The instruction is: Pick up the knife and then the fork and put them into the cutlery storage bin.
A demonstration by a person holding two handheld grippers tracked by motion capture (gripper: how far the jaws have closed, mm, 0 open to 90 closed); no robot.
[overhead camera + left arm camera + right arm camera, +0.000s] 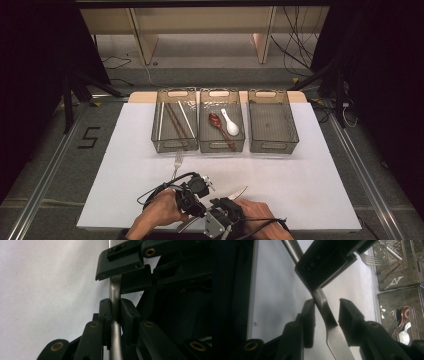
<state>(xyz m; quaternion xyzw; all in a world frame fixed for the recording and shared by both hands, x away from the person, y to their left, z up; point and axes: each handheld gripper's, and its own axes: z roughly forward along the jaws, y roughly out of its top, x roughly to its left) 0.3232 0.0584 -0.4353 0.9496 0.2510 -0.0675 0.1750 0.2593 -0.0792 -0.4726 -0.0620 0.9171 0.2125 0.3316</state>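
Observation:
A silver table knife [239, 192] is held off the white mat near the table's front edge, its blade pointing right. My left gripper [199, 206] is shut on the knife's handle [115, 290], and in the left gripper view [115, 302] both pads press the metal. My right gripper [220, 207] straddles the knife [329, 325] where handle widens into blade. In the right gripper view [327, 302] its left pad touches the metal and its right pad stands apart with a gap. A silver fork [176, 162] lies on the mat in front of the left tray.
Three see-through trays stand in a row at the back of the mat. The left tray [156, 142] holds chopsticks, the middle tray [202, 145] a brown spoon and a white spoon, and the right tray [295, 135] nothing. The fork [372, 259] lies near them.

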